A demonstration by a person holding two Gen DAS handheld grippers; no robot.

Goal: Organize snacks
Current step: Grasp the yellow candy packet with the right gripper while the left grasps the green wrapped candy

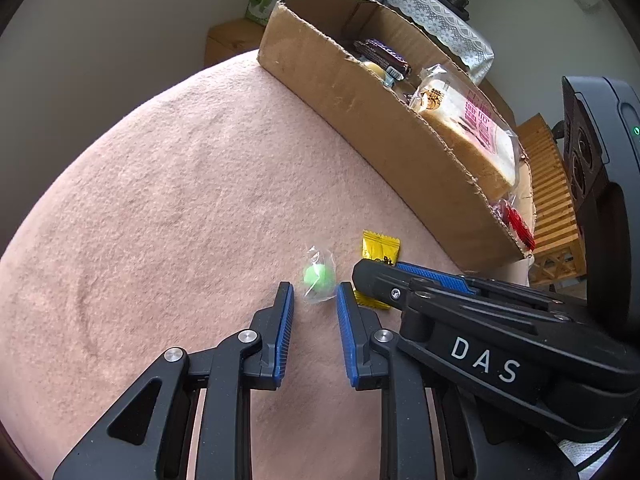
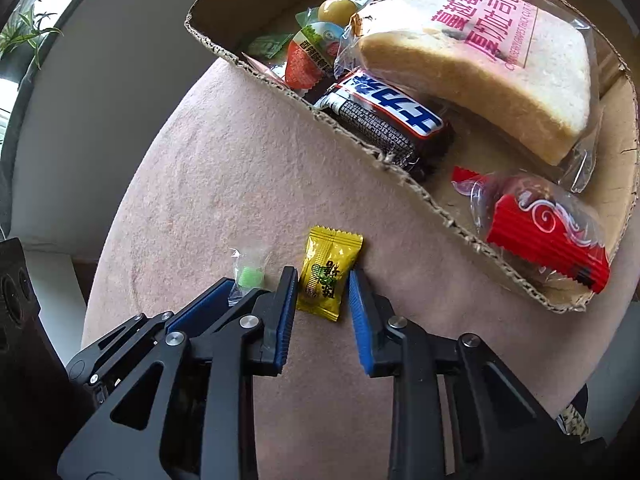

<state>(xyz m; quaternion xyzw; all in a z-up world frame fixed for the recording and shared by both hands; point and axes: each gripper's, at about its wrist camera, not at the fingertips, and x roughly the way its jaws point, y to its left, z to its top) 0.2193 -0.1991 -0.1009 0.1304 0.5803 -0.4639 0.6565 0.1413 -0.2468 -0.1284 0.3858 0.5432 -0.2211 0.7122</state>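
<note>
Left tongs flank a clear-wrapped green candy, ungripped; right tongs straddle a crinkled yellow sachet, unclamped.

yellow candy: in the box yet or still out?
Out. The yellow candy lies on the pink cloth just outside the cardboard box, between the right gripper pads, not visibly pressed.

A green candy in clear wrap and a yellow sachet lie flat, side by side, just in front of the cardboard box on pink cloth. Inside the box: a bagged bread slice propped at the back, a dark chocolate bar against the front wall, a red-wrapped cake at the right end.
</note>
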